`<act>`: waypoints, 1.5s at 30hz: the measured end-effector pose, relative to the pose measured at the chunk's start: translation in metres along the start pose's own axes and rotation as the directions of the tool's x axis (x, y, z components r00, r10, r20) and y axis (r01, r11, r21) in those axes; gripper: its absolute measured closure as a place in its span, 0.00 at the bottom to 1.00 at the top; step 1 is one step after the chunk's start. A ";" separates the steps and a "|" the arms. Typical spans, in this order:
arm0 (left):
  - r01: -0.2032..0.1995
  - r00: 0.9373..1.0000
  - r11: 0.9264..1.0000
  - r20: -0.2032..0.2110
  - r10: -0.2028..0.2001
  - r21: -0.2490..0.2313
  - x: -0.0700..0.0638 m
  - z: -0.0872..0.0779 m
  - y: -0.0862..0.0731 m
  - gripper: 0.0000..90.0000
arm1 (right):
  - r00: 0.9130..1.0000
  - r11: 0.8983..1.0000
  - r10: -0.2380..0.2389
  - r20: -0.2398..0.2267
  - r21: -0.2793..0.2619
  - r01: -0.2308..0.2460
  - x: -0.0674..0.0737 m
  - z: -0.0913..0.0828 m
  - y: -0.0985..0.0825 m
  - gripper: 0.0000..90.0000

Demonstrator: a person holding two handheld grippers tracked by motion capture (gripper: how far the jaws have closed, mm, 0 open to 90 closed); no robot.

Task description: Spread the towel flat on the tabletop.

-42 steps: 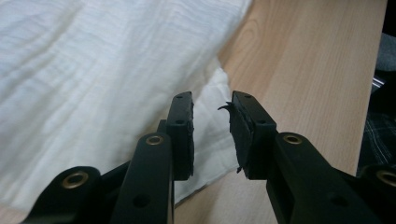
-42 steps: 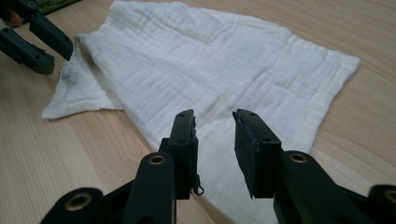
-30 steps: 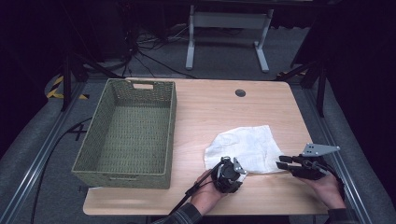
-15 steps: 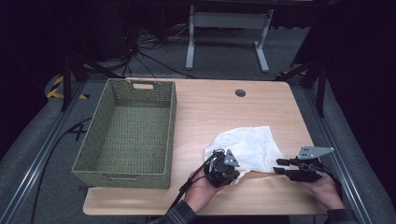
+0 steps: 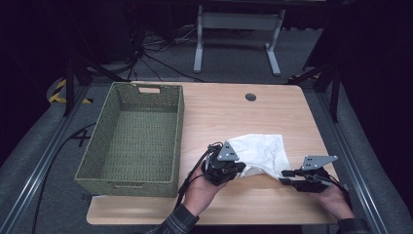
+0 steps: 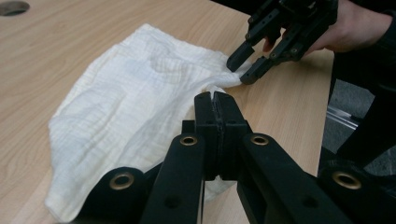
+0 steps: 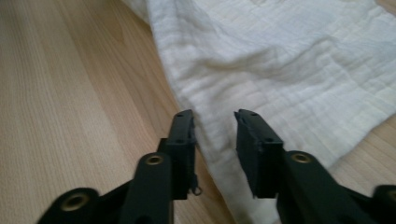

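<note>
Wooden table (image 5: 229,112) with a white cloth (image 5: 260,151) beside a green basket (image 5: 131,141).
Left gripper (image 6: 215,100) pinches the cloth's edge; right gripper (image 7: 215,123), jaws just closing, straddles a cloth corner.

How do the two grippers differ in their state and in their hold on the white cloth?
The left gripper has its jaws shut on an edge of the white cloth and holds that edge lifted; the right gripper has a gap between its jaws, which have just been closing around another edge of the cloth without pressing it yet. The left gripper is at the cloth's near left side, the right gripper at its near right corner. Both are black and hand-held.
</note>
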State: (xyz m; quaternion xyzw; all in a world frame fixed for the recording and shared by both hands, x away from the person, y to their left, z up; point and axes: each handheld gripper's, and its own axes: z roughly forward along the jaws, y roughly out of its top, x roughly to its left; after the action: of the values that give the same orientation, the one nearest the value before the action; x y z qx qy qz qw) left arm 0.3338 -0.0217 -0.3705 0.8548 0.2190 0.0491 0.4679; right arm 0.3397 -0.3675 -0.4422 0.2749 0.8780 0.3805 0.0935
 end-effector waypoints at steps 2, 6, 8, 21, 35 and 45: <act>0.002 1.000 1.000 -0.012 -0.003 -0.028 0.000 -0.007 0.003 1.00 | 1.000 1.000 0.010 0.008 -0.009 -0.010 -0.002 -0.003 0.000 0.92; 0.006 1.000 0.999 -0.027 -0.007 -0.043 0.002 -0.013 0.003 1.00 | 1.000 0.999 0.021 0.009 -0.041 -0.021 -0.004 -0.014 0.003 0.99; 0.011 0.999 0.999 -0.038 -0.013 -0.051 0.006 -0.018 0.003 1.00 | 1.000 0.997 0.022 0.002 -0.075 -0.022 -0.005 -0.023 0.007 0.99; 0.056 0.990 0.997 -0.134 -0.049 0.050 0.024 0.000 -0.013 1.00 | 0.997 0.994 0.057 -0.048 -0.094 -0.061 -0.043 -0.018 0.033 0.98; 0.062 0.996 0.971 -0.083 -0.044 0.233 0.026 0.047 -0.039 0.99 | 0.998 0.997 0.070 0.011 0.039 -0.070 -0.081 0.046 0.048 0.96; 0.065 0.997 0.947 -0.051 -0.052 0.314 0.028 0.061 -0.049 0.99 | 0.995 0.997 0.079 0.064 -0.003 -0.079 -0.081 0.036 0.050 0.82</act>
State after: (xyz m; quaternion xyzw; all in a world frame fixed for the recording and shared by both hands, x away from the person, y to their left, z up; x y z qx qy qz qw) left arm 0.3606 -0.0347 -0.4480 0.9104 0.2591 0.0174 0.3221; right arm 0.4407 -0.3619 -0.4347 0.3215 0.8629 0.3750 0.1068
